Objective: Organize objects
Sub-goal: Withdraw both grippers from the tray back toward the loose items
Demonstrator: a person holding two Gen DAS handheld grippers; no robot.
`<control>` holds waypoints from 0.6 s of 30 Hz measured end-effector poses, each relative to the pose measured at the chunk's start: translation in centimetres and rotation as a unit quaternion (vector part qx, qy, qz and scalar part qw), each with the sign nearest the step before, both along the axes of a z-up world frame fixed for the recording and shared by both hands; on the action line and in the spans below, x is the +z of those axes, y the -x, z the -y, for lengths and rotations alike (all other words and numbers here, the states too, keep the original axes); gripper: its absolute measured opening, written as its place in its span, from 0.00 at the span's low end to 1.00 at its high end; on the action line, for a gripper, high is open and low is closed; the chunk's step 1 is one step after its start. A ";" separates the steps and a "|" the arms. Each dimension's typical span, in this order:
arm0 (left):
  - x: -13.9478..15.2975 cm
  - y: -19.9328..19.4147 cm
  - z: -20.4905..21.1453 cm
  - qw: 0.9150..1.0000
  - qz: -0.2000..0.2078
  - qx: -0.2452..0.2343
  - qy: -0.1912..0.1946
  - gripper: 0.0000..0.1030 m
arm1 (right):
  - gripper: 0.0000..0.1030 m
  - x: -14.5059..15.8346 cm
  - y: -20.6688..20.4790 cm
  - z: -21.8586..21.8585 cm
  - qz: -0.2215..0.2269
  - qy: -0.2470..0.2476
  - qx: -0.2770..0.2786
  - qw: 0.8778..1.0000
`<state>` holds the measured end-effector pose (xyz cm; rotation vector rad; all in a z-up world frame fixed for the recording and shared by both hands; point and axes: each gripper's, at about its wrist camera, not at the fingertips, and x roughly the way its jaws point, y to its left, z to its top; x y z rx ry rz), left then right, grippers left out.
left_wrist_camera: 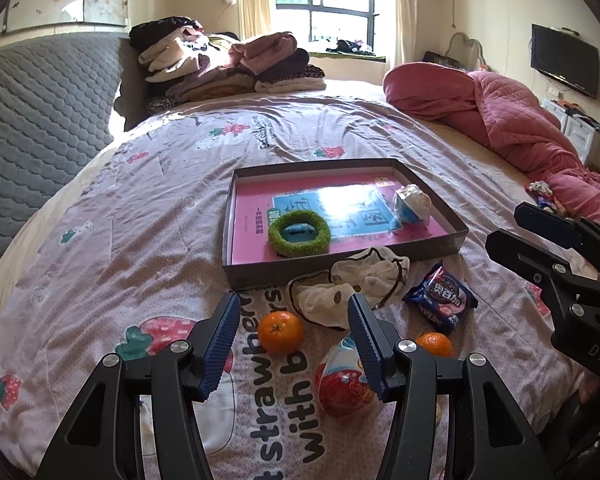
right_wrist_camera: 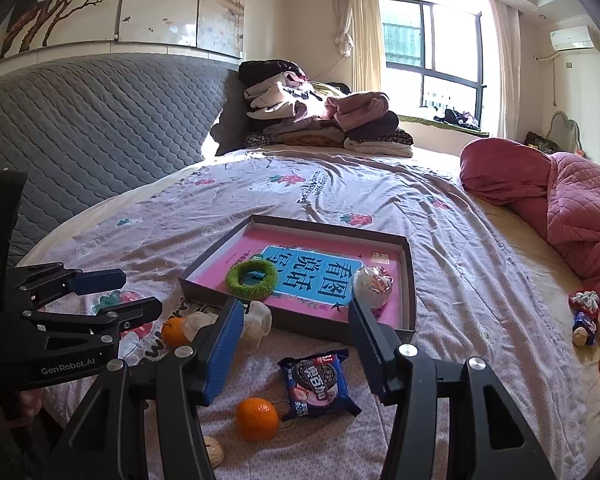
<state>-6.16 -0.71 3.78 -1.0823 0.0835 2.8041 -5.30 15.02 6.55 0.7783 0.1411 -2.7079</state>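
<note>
- Work surface: a soft, wrinkled bedsheet (left_wrist_camera: 140, 208) on a bed; it gives no firm backing under a grasp.
- Left gripper (left_wrist_camera: 292, 340): jaws apart, nothing clamped. One orange (left_wrist_camera: 281, 331) lies between the jaws, nearer the left-hand one; the cloth pouch (left_wrist_camera: 352, 284) lies just beyond the tips; a red-and-white wrapped snack (left_wrist_camera: 342, 384) lies partly under the right-hand jaw.
- Right gripper (right_wrist_camera: 296, 344): jaws apart, nothing clamped. The blue biscuit packet (right_wrist_camera: 318, 384) and a second orange (right_wrist_camera: 257, 418) lie between the jaws, side by side.
- Target: the shallow box (left_wrist_camera: 440, 204) lies ahead of both jaw pairs; it holds a green ring (left_wrist_camera: 299, 234) and a wrapped round item (left_wrist_camera: 411, 204).
- Risk: an orange is likely to roll out of closing jaws on the yielding sheet.
- Risk: closing the right jaws may catch packet and orange together.
- Risk: the pouch cord may snag a jaw tip.
- Risk: the two grippers stand near each other; converging on the box could make them collide.
</note>
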 end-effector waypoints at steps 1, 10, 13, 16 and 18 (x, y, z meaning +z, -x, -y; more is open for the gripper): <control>-0.1 -0.1 0.0 1.000 0.002 -0.002 0.001 0.56 | 0.53 -0.1 -0.1 0.1 0.002 -0.001 0.002 1.000; -1.2 -1.2 0.0 1.000 0.015 -0.012 0.005 0.56 | 0.53 -1.7 -1.5 0.7 0.023 -0.010 0.011 1.000; -1.6 -1.4 0.0 1.000 0.021 -0.014 0.006 0.56 | 0.53 -2.3 -1.9 0.6 0.029 -0.012 0.011 0.999; -2.0 -1.6 -0.3 0.999 0.025 -0.018 0.010 0.56 | 0.53 -2.9 -2.1 0.7 0.038 -0.017 0.009 0.999; -2.2 -1.8 -0.4 0.999 0.029 -0.021 0.011 0.56 | 0.53 -3.3 -2.2 0.8 0.046 -0.019 0.009 0.999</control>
